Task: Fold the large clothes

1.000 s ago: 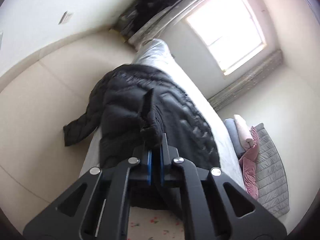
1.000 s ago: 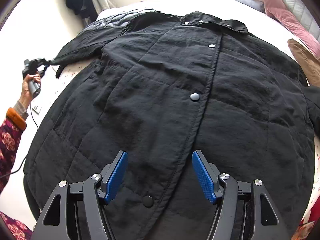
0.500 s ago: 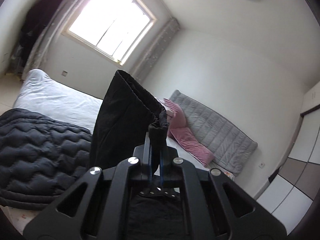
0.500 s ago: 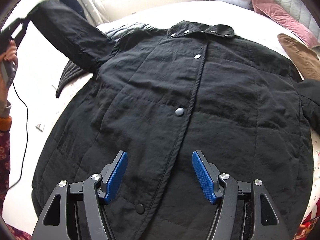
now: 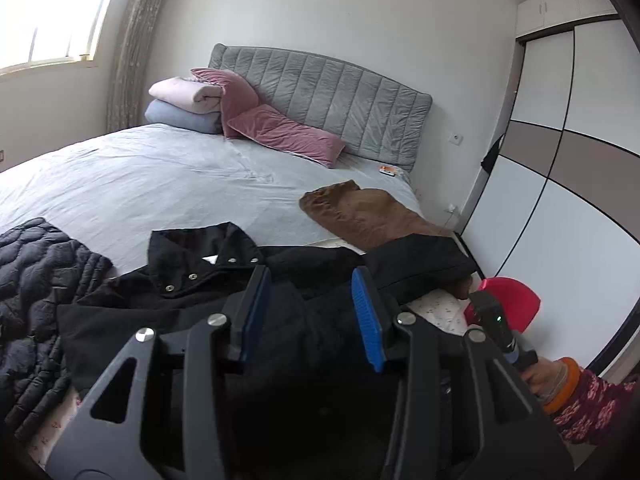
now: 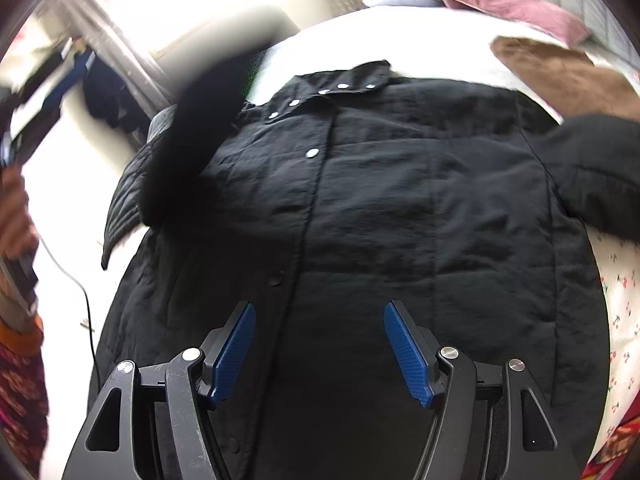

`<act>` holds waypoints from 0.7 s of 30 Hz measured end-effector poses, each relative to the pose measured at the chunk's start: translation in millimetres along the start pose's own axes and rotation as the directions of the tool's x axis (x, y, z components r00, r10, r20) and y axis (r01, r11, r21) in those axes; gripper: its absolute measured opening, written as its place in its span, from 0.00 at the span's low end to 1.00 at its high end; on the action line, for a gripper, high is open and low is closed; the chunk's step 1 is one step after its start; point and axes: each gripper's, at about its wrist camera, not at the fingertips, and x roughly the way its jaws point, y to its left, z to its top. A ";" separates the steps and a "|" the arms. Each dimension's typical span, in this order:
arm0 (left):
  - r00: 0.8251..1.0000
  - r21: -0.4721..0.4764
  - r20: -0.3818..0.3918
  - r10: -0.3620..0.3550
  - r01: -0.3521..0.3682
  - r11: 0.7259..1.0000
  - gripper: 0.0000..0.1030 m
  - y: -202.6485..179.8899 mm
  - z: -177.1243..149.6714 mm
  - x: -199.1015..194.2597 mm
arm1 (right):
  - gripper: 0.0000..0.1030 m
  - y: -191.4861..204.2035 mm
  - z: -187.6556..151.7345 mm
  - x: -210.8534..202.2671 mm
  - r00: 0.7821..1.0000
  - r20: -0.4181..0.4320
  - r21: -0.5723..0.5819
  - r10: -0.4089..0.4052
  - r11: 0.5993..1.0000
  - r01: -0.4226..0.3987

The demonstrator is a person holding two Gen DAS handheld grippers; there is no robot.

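A large black snap-front coat (image 6: 360, 208) lies face up on the bed, collar toward the headboard; it also shows in the left wrist view (image 5: 192, 292). Its left sleeve (image 6: 192, 128) is in the air, swinging over the coat's body, blurred. My left gripper (image 5: 312, 300) is open and empty, low over the coat below the collar. My right gripper (image 6: 320, 340) is open and empty above the coat's lower front. The coat's right sleeve (image 6: 592, 168) lies out to the right.
A black quilted jacket (image 5: 36, 288) lies on the bed left of the coat. A brown garment (image 5: 368, 216) lies near the bed's right edge. Pink pillows (image 5: 280, 132) and folded blankets (image 5: 184, 104) sit at the grey headboard (image 5: 340, 96). A wardrobe (image 5: 560, 160) stands right.
My left gripper has opened and let go of the sleeve cuff, and swung round over the coat toward the headboard. The sleeve now flies across the coat. My right gripper has moved in slightly.
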 end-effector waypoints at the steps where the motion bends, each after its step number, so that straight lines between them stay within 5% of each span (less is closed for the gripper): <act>1: 0.999 -0.016 -0.007 0.042 -0.042 0.999 0.43 14.4 -2.0 -2.8 | 0.66 -4.6 3.1 2.9 1.000 -0.006 0.012 -0.004 1.000 0.004; 8: 0.945 -0.218 -0.099 0.312 -0.326 0.920 0.35 150.6 -42.5 -9.1 | 0.66 -10.8 37.8 47.4 0.999 -0.031 0.077 0.030 0.997 -0.028; 12: 0.932 -0.292 -0.163 0.325 -0.360 0.886 0.25 177.4 -79.0 13.3 | 0.66 -9.3 60.0 95.1 0.998 -0.056 0.117 0.032 0.993 -0.025; 16: 0.937 -0.292 -0.188 0.295 -0.340 0.894 0.22 169.7 -101.2 39.3 | 0.66 -7.6 88.6 129.6 0.999 0.025 0.156 0.019 0.987 -0.022; 17: 0.941 -0.289 -0.193 0.279 -0.326 0.900 0.22 168.3 -109.5 48.0 | 0.57 -6.1 96.4 133.7 0.999 0.052 0.161 0.014 0.987 -0.022; 18: 0.942 -0.283 -0.201 0.270 -0.320 0.904 0.22 165.3 -114.5 53.6 | 0.28 -3.7 102.1 136.8 0.998 0.065 0.156 0.014 0.987 -0.024; 21: 0.925 -0.256 -0.242 0.293 -0.352 0.900 0.22 164.9 -139.3 73.5 | 0.14 10.0 116.1 131.6 0.987 0.145 0.090 -0.073 0.994 0.060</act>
